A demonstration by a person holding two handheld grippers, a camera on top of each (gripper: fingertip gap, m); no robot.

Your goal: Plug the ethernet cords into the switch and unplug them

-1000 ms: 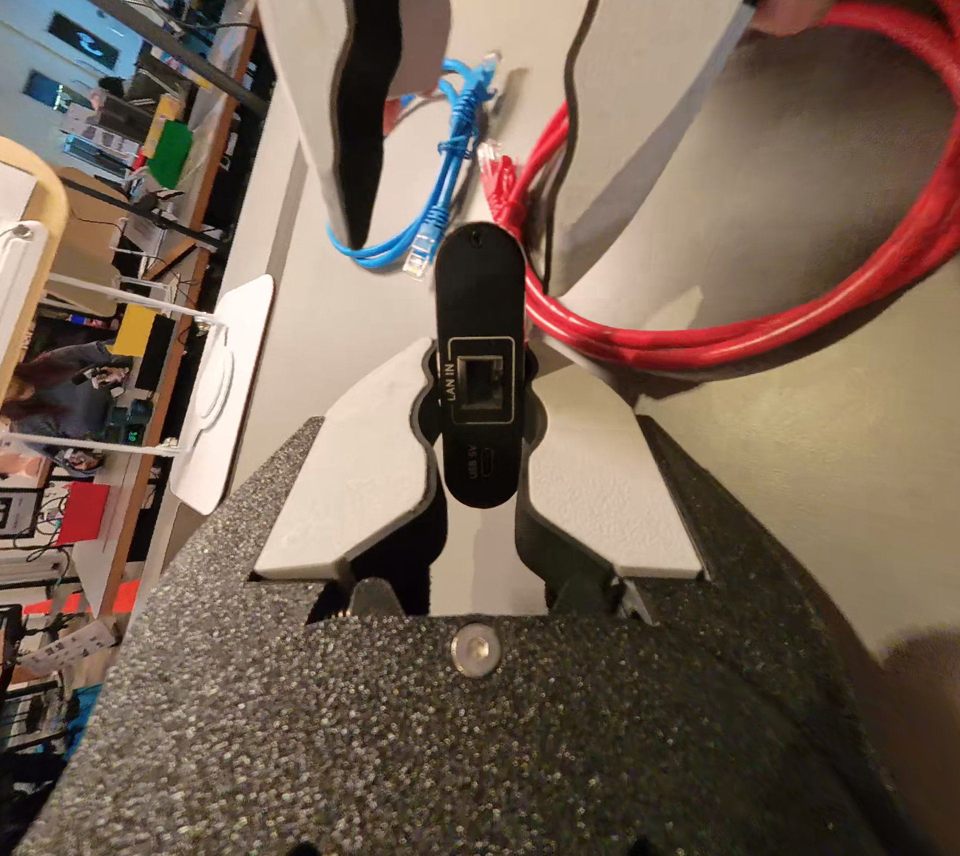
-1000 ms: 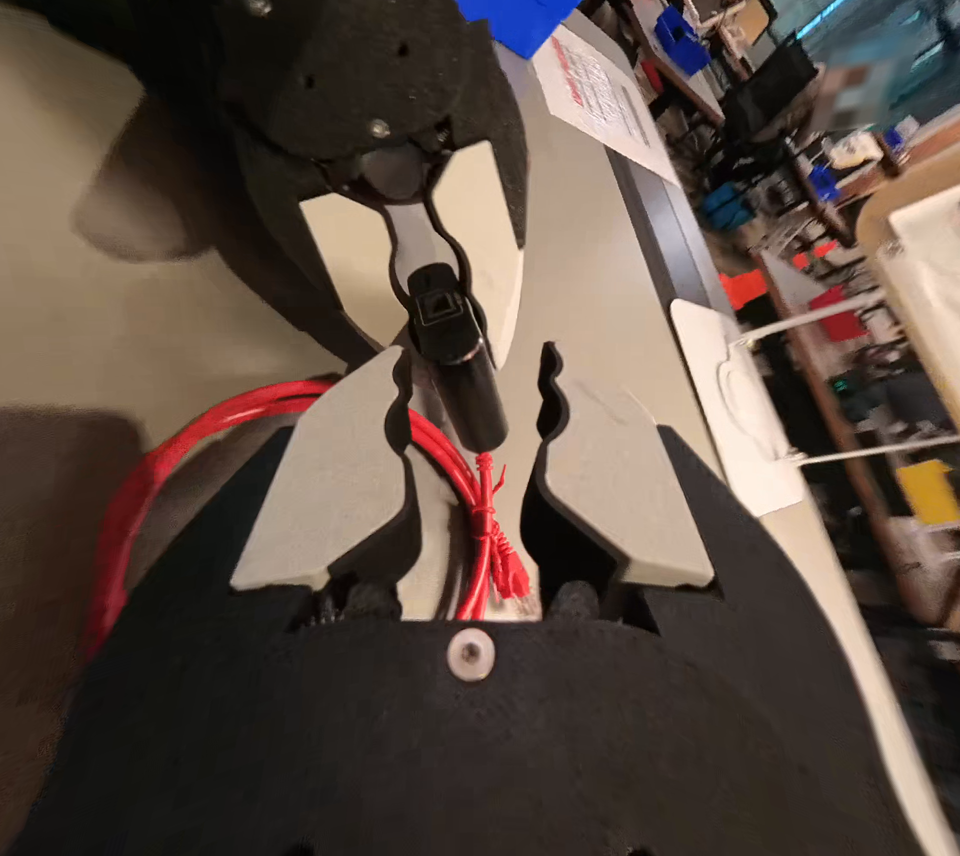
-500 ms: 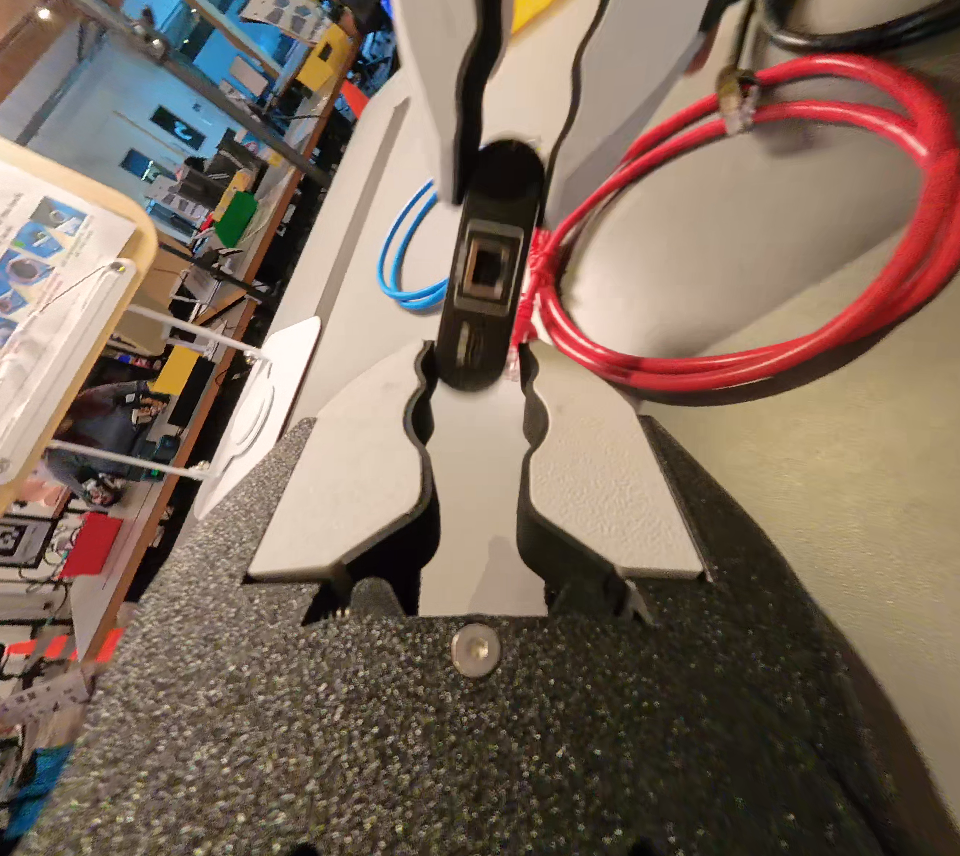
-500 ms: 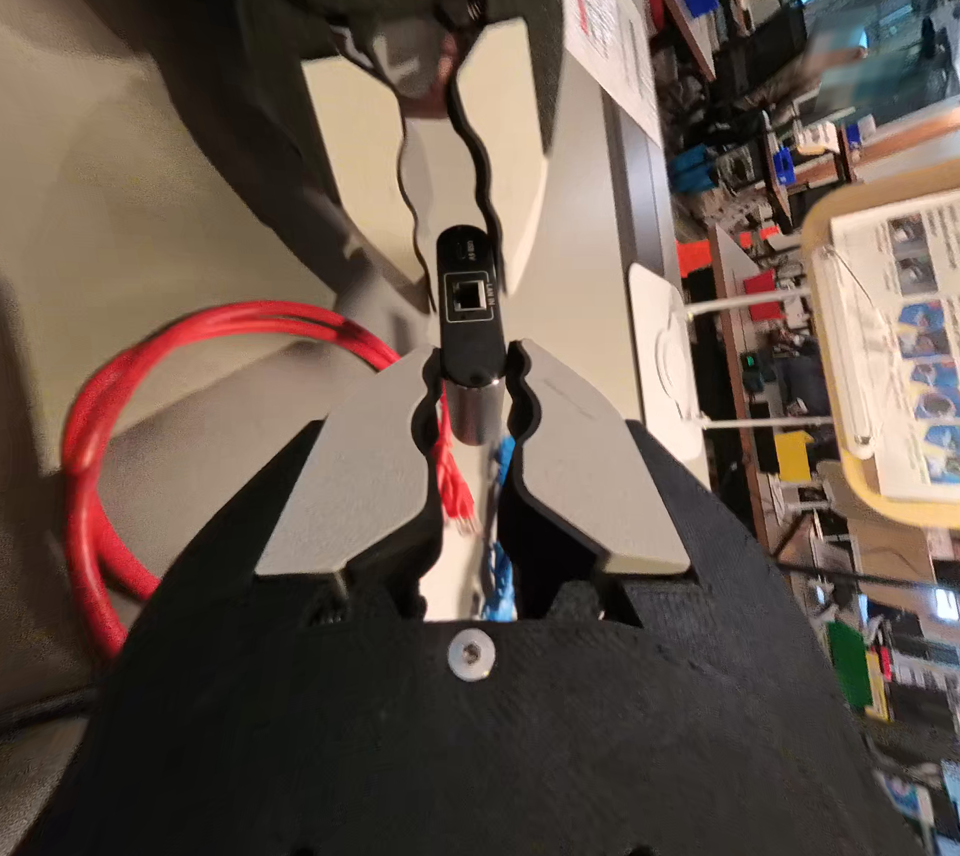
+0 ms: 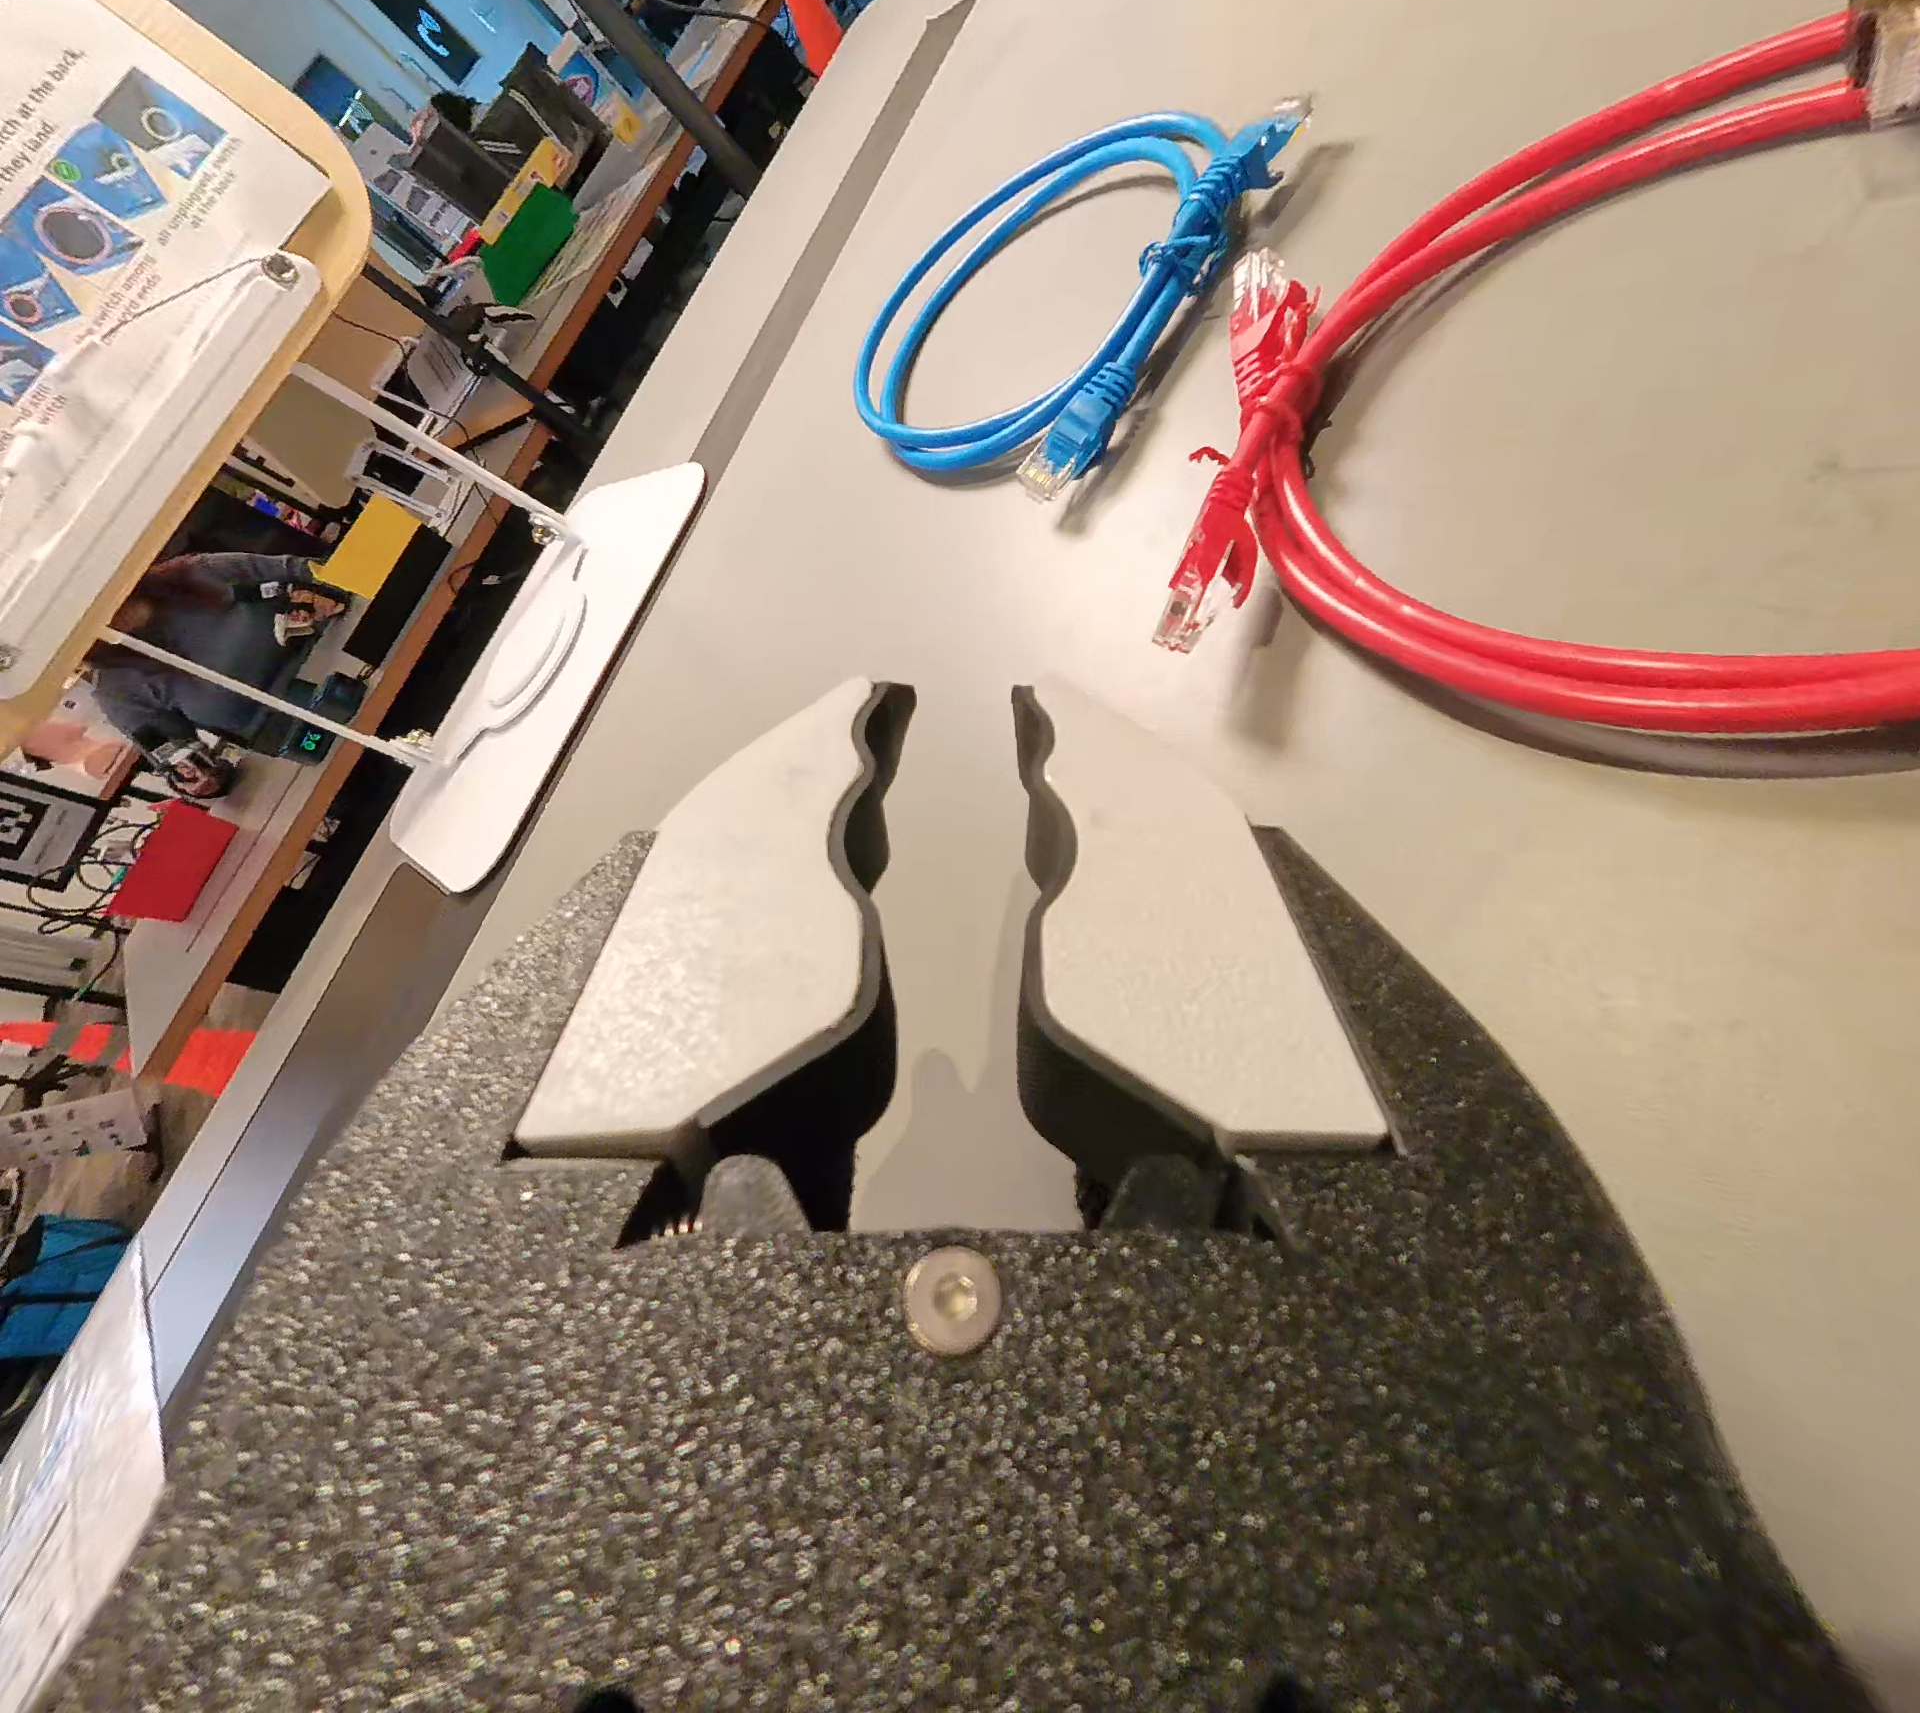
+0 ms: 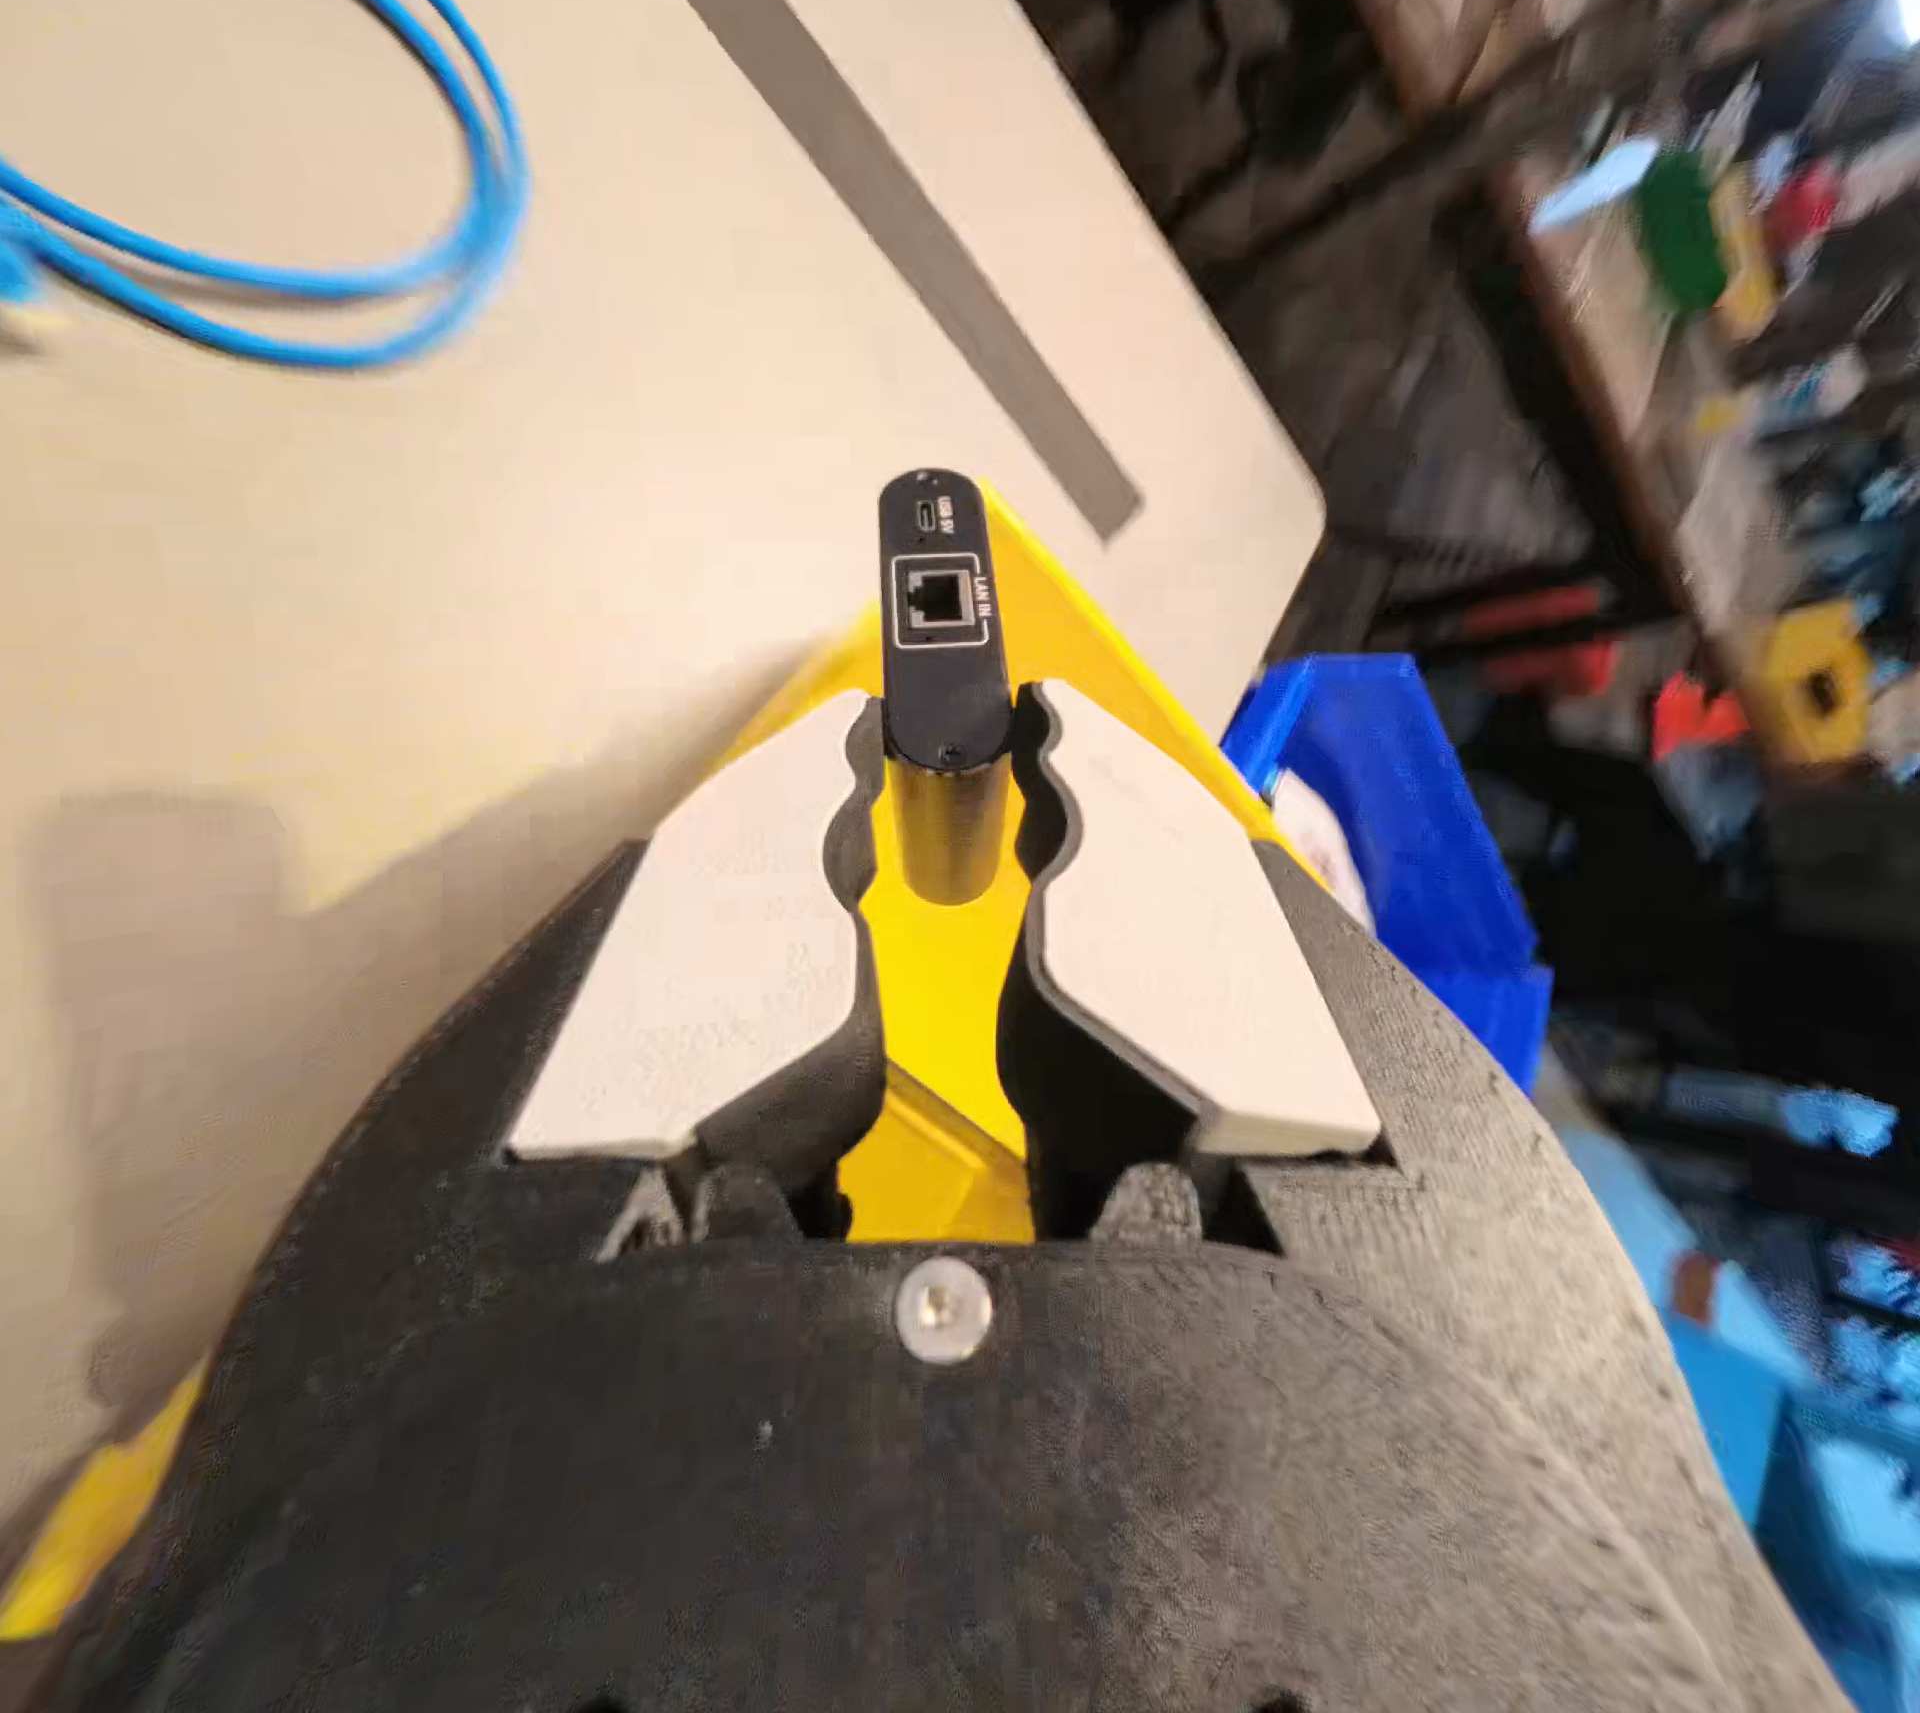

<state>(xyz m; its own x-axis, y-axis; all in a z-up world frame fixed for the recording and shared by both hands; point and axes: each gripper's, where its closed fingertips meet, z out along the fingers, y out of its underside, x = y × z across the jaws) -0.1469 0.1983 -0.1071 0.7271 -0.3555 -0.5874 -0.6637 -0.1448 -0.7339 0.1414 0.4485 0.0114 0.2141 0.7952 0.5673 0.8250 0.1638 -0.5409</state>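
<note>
I have the switch [image 6: 943, 645] pinched in my right gripper [image 6: 943, 707], lifted above the table [image 6: 675, 437]: a slim black bar with a rounded end, its glossy end face turned toward my camera and showing one square socket, with a smaller slot beside it. My left gripper [image 5: 964, 702] holds nothing, its scalloped grey fingers [image 5: 748, 915] parted by a narrow gap over bare tabletop.

I judge the step in hand to be the first plugging: the switch is presented, no cord is picked up yet. Next my left gripper must close on a plug, and the red cord [image 5: 1455, 624] offers the closest one, its clear plug [image 5: 1195, 598] lying just beyond the left gripper's tips. The blue cord [image 5: 1039, 313] lies farther beyond the left gripper, coiled and tied into a thin loop.

Both cords look like smooth rubbery jackets with hard clear plugs; the red one is thicker. The plug is small and must meet the socket squarely, so I need a grip on the moulded boot behind it.
</note>
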